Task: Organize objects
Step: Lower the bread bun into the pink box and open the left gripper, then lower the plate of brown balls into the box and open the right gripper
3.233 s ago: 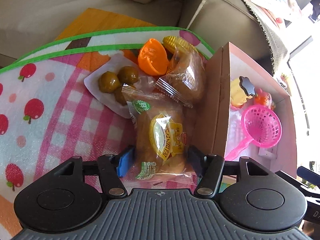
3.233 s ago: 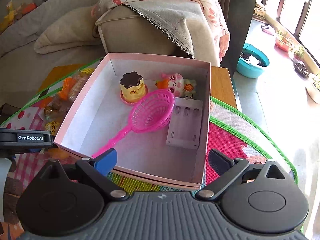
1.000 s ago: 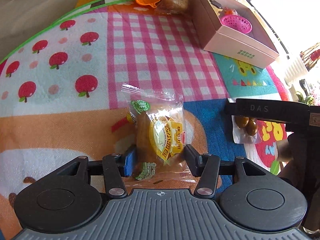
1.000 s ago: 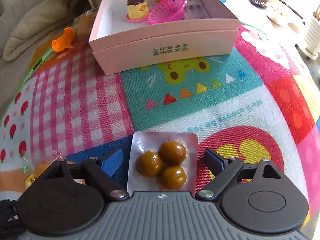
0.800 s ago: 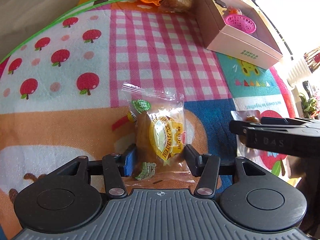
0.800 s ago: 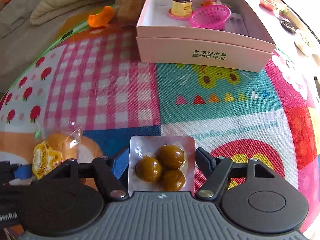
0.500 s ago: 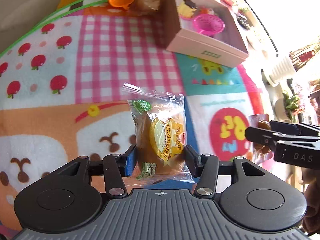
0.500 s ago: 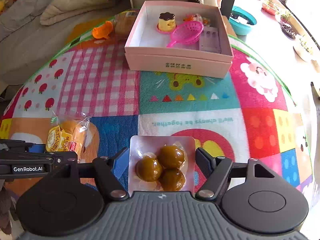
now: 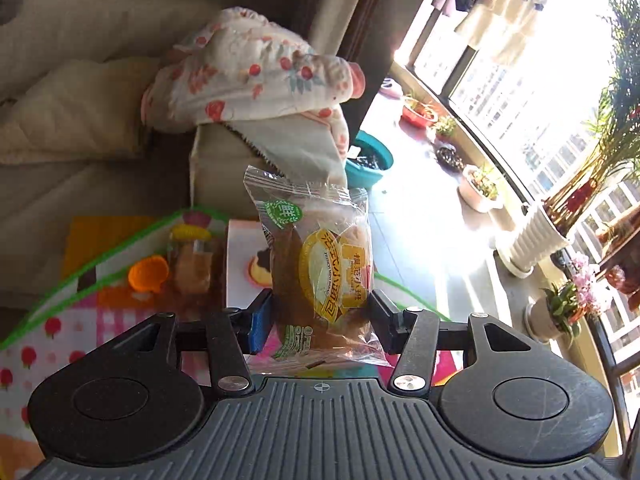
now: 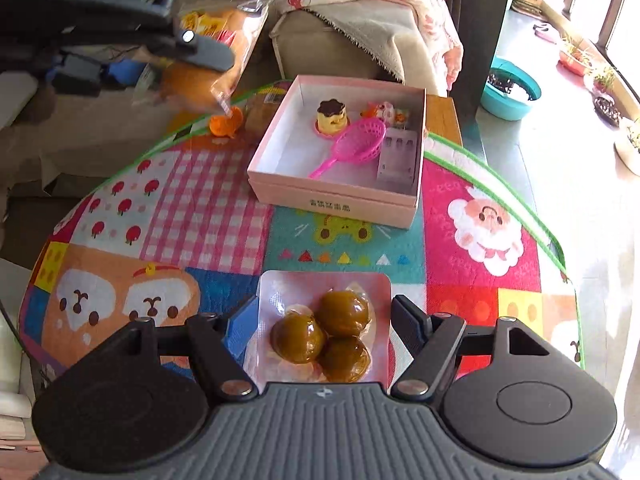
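Bread packet (image 9: 320, 276), wrapped in clear plastic, is clamped in the left gripper (image 9: 316, 320) above and left of the pink box (image 10: 340, 196); nearer than that box, the right gripper (image 10: 324, 328) grips a tray of brown balls (image 10: 324, 332) above the desk (image 10: 200, 200).

Broad bare stretch of the patchwork mat (image 10: 208, 216) between viewer and pink box (image 10: 340, 200), box open-topped, front-left floor bare, pudding toy (image 10: 331, 117), pink scoop (image 10: 354, 145), white tray (image 10: 398, 154) crowding back and right, orange toy (image 10: 225, 125) and wrapped bun (image 10: 262, 114) just left of the box, sofa arm (image 10: 332, 48) behind
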`<state>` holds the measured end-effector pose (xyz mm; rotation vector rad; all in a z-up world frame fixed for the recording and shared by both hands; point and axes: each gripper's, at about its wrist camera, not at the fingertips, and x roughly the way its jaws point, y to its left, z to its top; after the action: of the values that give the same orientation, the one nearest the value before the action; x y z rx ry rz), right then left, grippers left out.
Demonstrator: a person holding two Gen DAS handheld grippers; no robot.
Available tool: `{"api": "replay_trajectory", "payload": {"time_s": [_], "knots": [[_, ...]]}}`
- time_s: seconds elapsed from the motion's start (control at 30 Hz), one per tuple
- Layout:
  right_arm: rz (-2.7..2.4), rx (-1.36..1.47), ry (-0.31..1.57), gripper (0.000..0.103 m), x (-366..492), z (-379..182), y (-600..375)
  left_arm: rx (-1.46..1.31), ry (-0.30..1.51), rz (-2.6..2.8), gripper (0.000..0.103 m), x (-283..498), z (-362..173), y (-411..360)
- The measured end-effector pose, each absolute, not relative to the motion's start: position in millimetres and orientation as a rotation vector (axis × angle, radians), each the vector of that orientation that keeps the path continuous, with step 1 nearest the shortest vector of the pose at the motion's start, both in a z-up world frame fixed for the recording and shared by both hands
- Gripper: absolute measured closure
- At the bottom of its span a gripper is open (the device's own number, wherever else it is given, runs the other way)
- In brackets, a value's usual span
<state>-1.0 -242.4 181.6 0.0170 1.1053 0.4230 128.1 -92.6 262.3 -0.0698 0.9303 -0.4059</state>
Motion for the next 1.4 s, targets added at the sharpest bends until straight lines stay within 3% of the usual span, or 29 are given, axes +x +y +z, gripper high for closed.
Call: {"api": "replay_trajectory", "payload": {"time_s": [0.1, 0.33, 0.63, 0.9, 1.03, 1.4], "knots": [[0.418, 0.027, 1.064, 0.031, 7, 197, -257, 0.02, 0.965, -0.41, 0.048, 149, 263, -114], [0.363, 0.086, 1.09, 0.031, 17, 189, -288, -0.098, 0.961, -0.348, 0.049, 167, 253, -109], [0.406, 0.07, 1.134, 0.031, 40, 168, -287, -0.126, 1.108, -0.261, 0.049, 113, 216, -66], [0.431, -0.012, 0.889, 0.03, 120, 215, -244, -0.174, 1.178, -0.136, 0.049, 72, 200, -12], [0.422, 0.001, 0.858, 0.017, 144, 226, -228, -0.21, 1.189, -0.077, 0.049, 62, 195, 11], [0.458, -0.002, 1.131, 0.016, 98, 166, -213, -0.24, 1.199, -0.087, 0.049, 114, 166, 26]]}}
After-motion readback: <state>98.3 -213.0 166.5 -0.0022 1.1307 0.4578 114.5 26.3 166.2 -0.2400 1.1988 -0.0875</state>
